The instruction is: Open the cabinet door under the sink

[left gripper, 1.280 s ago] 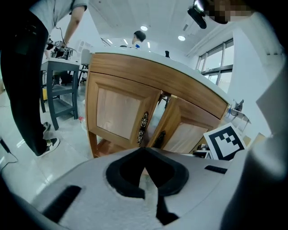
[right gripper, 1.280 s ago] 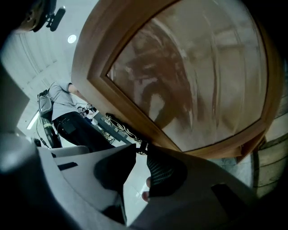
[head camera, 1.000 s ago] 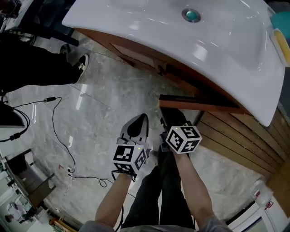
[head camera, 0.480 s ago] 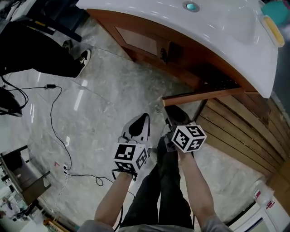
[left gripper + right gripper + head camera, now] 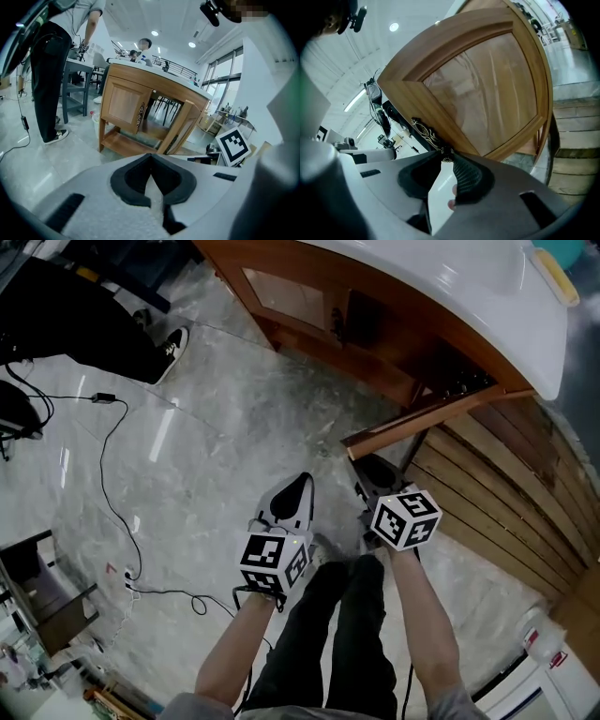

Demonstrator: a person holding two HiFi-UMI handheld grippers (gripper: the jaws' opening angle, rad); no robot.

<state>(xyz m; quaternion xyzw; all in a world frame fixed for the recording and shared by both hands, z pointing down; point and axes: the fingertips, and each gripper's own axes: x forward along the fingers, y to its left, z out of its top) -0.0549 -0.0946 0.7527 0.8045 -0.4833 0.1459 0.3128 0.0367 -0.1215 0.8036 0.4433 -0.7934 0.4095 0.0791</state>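
right gripper (image 5: pixel 447 158) clamps handle (image 5: pixel 425 133); door (image 5: pixel 487 93) ajar; left gripper (image 5: pixel 151 164) closed

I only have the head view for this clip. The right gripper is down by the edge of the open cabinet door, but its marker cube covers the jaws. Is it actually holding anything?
Observer: Yes. In the right gripper view, the right gripper has its jaws closed on the lower end of the ornate metal handle of the open door.
Operator: And the left gripper, is it on anything?
Observer: No. The left gripper view shows the left gripper with its jaws together and nothing between them. It points toward the cabinet and is well clear of it.
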